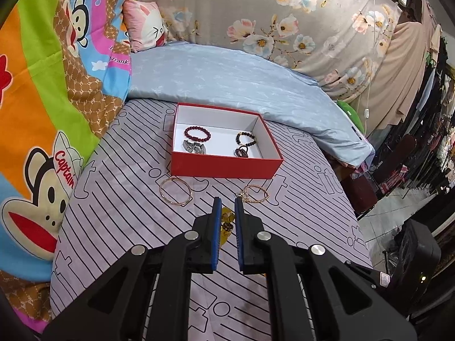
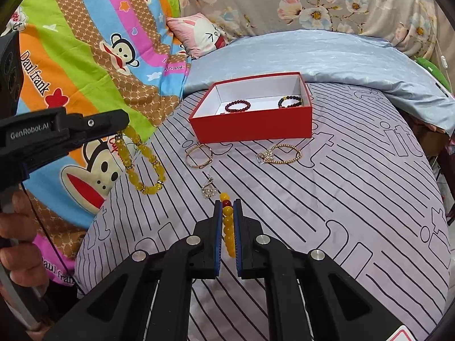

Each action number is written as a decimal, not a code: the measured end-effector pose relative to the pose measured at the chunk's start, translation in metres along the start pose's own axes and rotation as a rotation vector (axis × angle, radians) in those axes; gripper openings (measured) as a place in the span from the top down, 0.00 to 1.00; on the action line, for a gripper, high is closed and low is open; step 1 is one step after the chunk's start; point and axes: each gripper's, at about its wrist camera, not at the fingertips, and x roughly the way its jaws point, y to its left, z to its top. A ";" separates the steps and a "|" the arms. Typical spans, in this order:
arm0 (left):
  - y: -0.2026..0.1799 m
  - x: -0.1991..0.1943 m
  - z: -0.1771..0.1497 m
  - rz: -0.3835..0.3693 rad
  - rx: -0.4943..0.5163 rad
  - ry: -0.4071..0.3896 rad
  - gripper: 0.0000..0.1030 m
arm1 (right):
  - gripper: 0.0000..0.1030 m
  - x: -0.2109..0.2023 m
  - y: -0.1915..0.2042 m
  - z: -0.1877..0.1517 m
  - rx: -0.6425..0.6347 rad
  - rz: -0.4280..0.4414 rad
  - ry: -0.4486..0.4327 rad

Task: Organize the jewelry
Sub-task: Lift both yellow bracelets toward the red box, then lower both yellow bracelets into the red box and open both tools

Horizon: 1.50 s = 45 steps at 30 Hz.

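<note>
Left gripper (image 2: pixel 121 135) clamps a hanging yellow bracelet (image 2: pixel 142 164); right gripper (image 2: pixel 227 207) pinches an amber bead string (image 2: pixel 228 227), long axis near–far. Red box (image 2: pixel 250 130) stands beyond, clear bedsheet (image 2: pixel 355 199) between.

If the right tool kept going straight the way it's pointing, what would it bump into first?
Probably the small silver charm lying on the striped bedsheet just ahead of the right tool, well before the red box. Depth is hard to judge.
</note>
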 end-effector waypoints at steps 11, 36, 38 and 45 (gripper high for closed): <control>0.005 0.008 0.016 0.010 0.004 0.004 0.92 | 0.94 0.005 0.005 0.028 -0.007 -0.008 -0.014; 0.008 0.103 0.116 0.028 0.015 0.027 0.92 | 0.94 0.084 -0.042 0.151 0.030 -0.080 -0.028; 0.007 0.116 0.126 0.035 0.020 0.029 0.92 | 0.94 0.099 -0.044 0.165 0.022 -0.080 -0.033; 0.005 0.164 0.158 0.042 0.028 0.040 0.92 | 0.94 0.145 -0.046 0.199 0.013 -0.087 -0.014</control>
